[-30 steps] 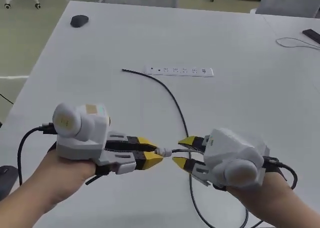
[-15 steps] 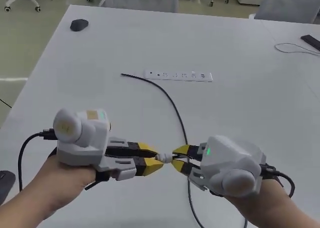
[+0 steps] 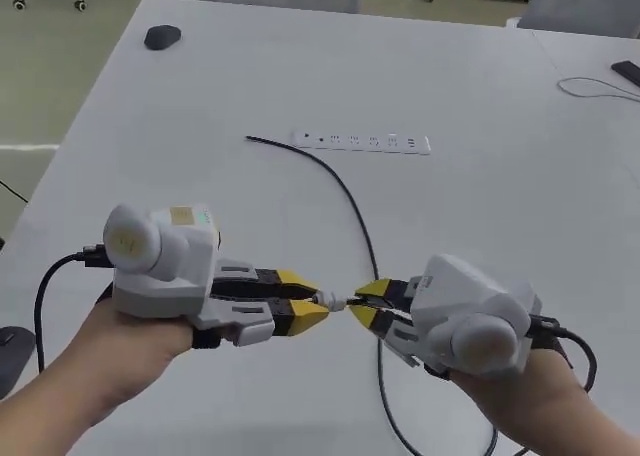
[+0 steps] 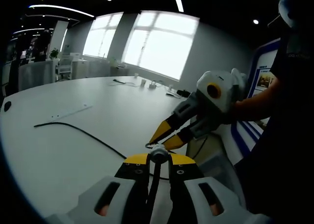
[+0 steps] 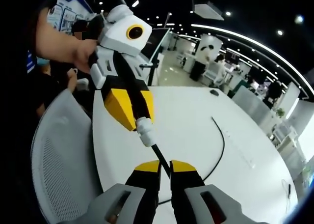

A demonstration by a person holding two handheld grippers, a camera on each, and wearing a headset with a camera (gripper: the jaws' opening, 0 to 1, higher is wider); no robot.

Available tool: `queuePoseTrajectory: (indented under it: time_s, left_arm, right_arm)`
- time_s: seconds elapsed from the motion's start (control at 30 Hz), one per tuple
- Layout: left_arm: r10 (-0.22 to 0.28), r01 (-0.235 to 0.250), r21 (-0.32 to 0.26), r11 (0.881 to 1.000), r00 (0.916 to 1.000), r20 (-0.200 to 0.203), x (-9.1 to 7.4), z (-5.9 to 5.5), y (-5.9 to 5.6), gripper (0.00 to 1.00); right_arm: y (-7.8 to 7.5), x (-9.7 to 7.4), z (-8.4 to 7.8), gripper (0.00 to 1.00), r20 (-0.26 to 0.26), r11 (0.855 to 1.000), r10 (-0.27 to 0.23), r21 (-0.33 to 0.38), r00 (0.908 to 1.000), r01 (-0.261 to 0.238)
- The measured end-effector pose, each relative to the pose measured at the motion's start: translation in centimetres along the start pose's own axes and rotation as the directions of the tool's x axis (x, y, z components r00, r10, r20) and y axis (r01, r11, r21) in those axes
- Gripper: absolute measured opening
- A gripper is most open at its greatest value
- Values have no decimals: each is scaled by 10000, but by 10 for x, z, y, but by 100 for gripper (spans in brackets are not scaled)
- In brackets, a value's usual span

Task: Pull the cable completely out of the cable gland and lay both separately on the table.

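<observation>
The small white cable gland (image 3: 328, 302) is held above the table, with my left gripper (image 3: 316, 304) shut on it. A thin black cable (image 3: 345, 196) runs from the table's middle up through the gland. My right gripper (image 3: 363, 304) is shut on the cable just right of the gland, tip to tip with the left one. In the left gripper view the gland (image 4: 158, 154) sits between my yellow tips, and the right gripper (image 4: 157, 140) faces it. In the right gripper view my jaws (image 5: 165, 166) pinch the cable (image 5: 158, 154) below the gland (image 5: 143, 129).
A white power strip (image 3: 360, 142) lies beyond the cable's far end. A dark mouse (image 3: 162, 38) sits at the far left corner, and a thin wire (image 3: 590, 88) at the far right. The slack cable (image 3: 385, 406) trails down by the near edge of the table (image 3: 480, 226).
My right gripper, open around the cable a second ago, has moved up to the gland and shut on the cable. The left gripper kept its hold and barely moved.
</observation>
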State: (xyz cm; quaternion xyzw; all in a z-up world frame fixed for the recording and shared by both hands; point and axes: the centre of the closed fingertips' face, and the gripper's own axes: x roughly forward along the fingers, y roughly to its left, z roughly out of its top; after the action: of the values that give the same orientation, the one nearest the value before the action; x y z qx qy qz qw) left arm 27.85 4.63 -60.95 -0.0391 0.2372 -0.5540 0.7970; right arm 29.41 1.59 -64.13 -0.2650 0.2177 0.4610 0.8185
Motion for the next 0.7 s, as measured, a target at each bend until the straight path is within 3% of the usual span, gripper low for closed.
queuePoseTrajectory:
  time_s: [0.1,0.33,0.7]
  left_arm:
    - [1,0,-31,10000,9998,184,-1,4,0,14]
    - [-7,7,1,10000,9999,156,1,4,-1,14]
    - [32,-32,-8,10000,9997,240,0,7,0,14]
  right_arm:
    - [-3,-2,-4,1,14,9993,-52,382,10000,51]
    - [-6,-3,-18,1,-62,9929,-132,1180,9999,139]
    - [-14,-2,-43,1,-186,9636,-265,2658,9995,305]
